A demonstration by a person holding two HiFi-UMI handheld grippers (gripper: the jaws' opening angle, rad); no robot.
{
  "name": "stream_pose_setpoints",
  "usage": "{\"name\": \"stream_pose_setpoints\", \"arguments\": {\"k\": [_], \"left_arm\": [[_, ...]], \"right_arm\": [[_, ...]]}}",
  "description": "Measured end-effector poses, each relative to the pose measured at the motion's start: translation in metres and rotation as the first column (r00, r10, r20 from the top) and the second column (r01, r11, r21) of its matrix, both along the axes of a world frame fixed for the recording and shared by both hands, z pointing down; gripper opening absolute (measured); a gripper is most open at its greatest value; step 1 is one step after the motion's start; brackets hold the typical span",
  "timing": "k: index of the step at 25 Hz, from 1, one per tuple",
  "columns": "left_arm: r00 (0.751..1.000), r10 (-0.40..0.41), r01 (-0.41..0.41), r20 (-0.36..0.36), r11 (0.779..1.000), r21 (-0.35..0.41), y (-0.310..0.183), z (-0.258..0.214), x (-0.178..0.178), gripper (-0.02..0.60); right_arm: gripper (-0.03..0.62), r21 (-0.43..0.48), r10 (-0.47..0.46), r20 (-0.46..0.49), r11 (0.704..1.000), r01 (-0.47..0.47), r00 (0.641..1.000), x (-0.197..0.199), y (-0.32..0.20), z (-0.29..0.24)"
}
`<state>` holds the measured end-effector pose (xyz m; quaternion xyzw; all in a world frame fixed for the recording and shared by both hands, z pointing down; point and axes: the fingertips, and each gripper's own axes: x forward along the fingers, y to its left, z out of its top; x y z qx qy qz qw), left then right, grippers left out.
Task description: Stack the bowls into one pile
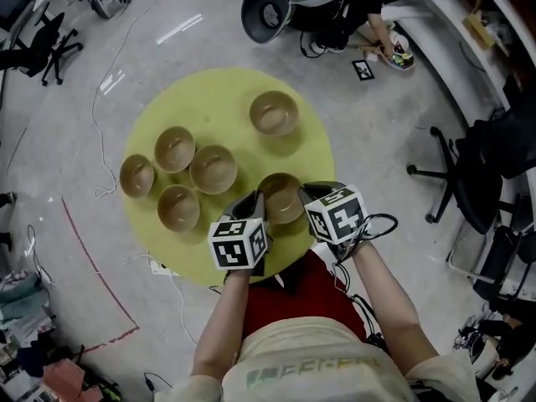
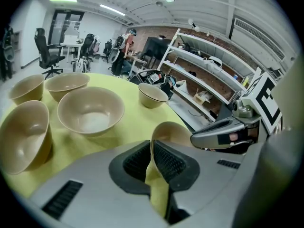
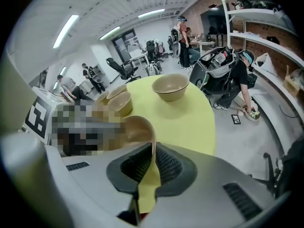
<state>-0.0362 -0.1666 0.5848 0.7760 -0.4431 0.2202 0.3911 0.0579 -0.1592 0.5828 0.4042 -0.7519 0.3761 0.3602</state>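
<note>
Two claws, left gripper (image 2: 152, 158) and right gripper (image 3: 153, 163), clench opposite rims of the nearest bowl (image 1: 280, 198); left of it cluster four bowls (image 1: 212, 168); beyond it one lone bowl (image 1: 274, 112); uneven lifting could tilt it free.

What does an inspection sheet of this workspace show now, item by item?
Surface: round yellow table.
Job's things: six tan bowls, none nested; nearest bowl at the near edge, five other bowls behind it.
Clutter: nothing seen on the table.
Grippers: left gripper and right gripper each shut on the nearest bowl's rim.
Cables: white cable on the floor.
Surroundings: office chair, shelves.
</note>
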Motion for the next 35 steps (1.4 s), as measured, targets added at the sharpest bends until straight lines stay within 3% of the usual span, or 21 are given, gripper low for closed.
{"name": "stream_pose_setpoints", "arguments": {"k": [14, 35], "left_arm": [[0.999, 0.018, -0.022, 0.034, 0.993, 0.117, -0.011, -0.047, -0.006, 0.038], [0.997, 0.06, -0.069, 0.039, 0.957, 0.283, -0.031, -0.123, -0.002, 0.037]], "right_arm": [[0.038, 0.111, 0.03, 0.027, 0.993, -0.033, 0.999, -0.006, -0.011, -0.044], [0.038, 0.286, 0.082, 0.046, 0.954, -0.091, 0.996, -0.003, -0.026, -0.115]]}}
